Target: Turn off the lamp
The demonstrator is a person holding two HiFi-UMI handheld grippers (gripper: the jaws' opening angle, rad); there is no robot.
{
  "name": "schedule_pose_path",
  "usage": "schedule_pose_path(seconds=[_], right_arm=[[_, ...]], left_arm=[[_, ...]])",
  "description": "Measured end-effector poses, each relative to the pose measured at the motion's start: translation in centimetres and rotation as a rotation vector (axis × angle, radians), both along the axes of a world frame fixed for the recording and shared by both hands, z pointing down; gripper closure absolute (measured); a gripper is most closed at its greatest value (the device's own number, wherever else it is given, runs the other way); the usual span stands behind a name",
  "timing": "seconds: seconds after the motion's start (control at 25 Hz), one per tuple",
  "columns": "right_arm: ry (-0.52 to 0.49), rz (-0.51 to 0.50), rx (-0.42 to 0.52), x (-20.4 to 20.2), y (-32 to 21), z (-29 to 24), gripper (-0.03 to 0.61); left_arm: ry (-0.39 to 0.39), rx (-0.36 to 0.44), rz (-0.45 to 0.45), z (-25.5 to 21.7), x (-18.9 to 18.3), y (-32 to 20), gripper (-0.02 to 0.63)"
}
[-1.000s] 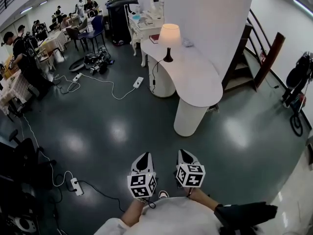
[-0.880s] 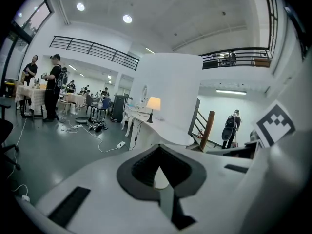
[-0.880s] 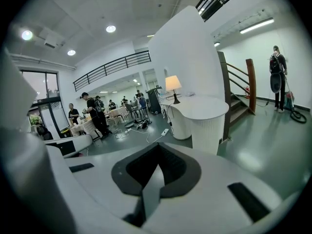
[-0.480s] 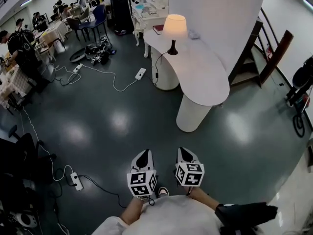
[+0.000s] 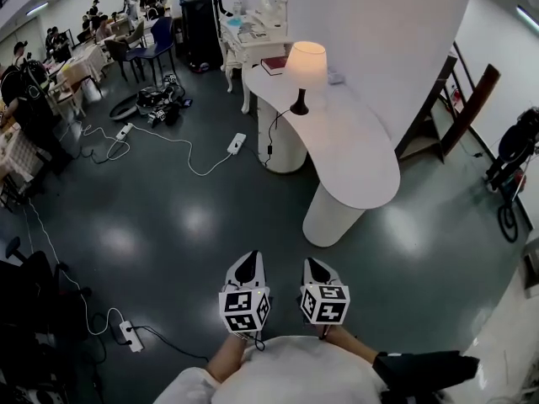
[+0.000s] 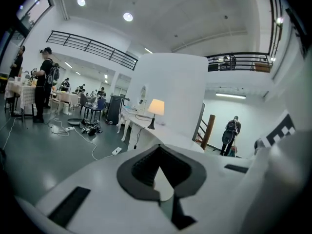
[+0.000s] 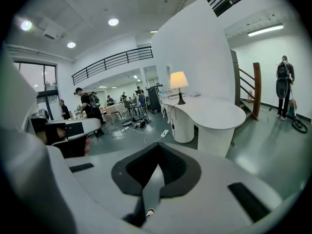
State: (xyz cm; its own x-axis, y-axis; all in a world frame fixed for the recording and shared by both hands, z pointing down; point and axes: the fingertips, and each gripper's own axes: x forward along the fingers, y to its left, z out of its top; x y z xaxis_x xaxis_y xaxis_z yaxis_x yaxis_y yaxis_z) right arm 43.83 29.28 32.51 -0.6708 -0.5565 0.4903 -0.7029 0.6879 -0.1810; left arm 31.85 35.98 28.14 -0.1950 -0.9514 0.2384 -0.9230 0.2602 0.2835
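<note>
Fingers (image 6: 136,172) shut tight & empty on left gripper (image 5: 247,269) & right gripper (image 5: 318,269). Lamp (image 5: 306,66) lit at far end of tabletop (image 5: 354,154), well ahead of us. Risks: we trip on power strip (image 5: 237,143) en route, or closed tips knock lamp over.
</note>
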Motion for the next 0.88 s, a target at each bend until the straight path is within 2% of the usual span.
schedule_pose_path(seconds=[0.2, 0.36, 0.68, 0.88], right_arm=[[-0.015, -0.026, 0.014, -6.0, -0.6, -1.4, 0.578], [0.007, -0.040, 0.012, -9.1, -0.8, -1.1, 0.578], [0.046, 0.003, 0.071, -12.8, -2.6, -2.7, 0.579], [0.072, 0.041, 0.102, -13.2, -3.2, -3.0, 0.578]], left_arm=[[0.022, -0.006, 0.009, 0.3, -4.2, -1.4, 0.617], [0.046, -0.006, -0.002, 0.7, -7.5, -1.6, 0.617], [0.055, 0.028, 0.004, 0.4, -12.6, -1.3, 0.617], [0.059, 0.031, 0.021, 1.1, -14.6, -1.4, 0.616]])
